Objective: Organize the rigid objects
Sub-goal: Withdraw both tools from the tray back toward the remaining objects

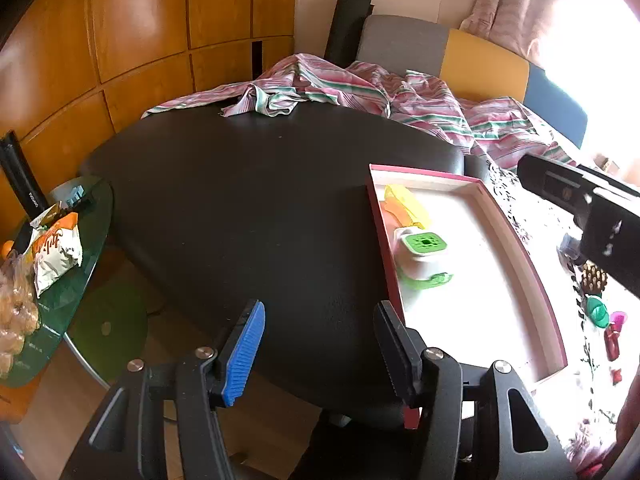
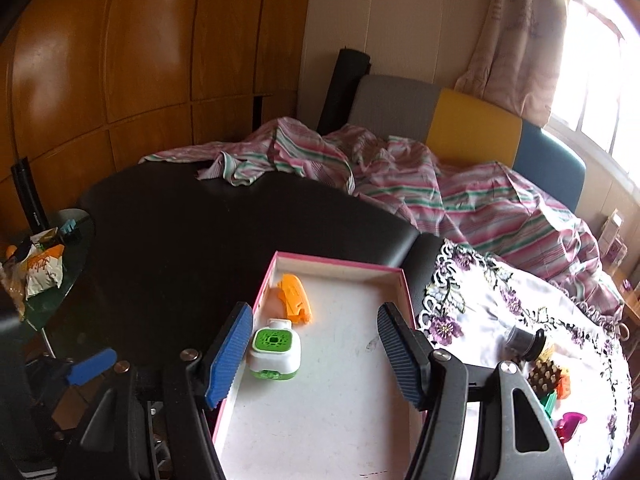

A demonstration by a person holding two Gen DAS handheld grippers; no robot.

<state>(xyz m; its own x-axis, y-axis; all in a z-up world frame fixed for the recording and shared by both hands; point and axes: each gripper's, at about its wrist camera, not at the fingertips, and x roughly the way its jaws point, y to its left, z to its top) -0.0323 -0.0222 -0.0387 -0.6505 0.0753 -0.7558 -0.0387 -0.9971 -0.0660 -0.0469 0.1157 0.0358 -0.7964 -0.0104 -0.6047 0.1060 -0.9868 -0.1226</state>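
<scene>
Two sets of tongs, both released and grasping nothing. Left tongs [image 1: 320, 344] poised over the black desk [image 1: 240, 208], just left of the tray's near left corner, likely parked out of the way while the other hand works. Right tongs [image 2: 316, 350] hanging above the pink-rimmed tray [image 2: 340, 266], jaws apart with bare tray floor showing between them, so apparently free after a drop or ready for another fetch. Inside the tray, along its left wall: a white box with green lid [image 2: 276, 354] nearer, an orange piece [image 2: 296, 298] farther, the two close together, probably packed to one side to leave the wide white floor free for more. Still loose on the flowered cloth [image 2: 500, 312] to the right of the tray: a dark jar [image 2: 526, 342] lying on its side, a brown studded block [image 2: 544, 378], a magenta cup [image 2: 570, 424], all well apart from the tray. Judged from this, sorting partly done, several pieces to go. Striped sheet [image 2: 460, 196] bunched at the far edge, snack bags [image 1: 56, 248] on a glass side table at far left, neither part of the job.
</scene>
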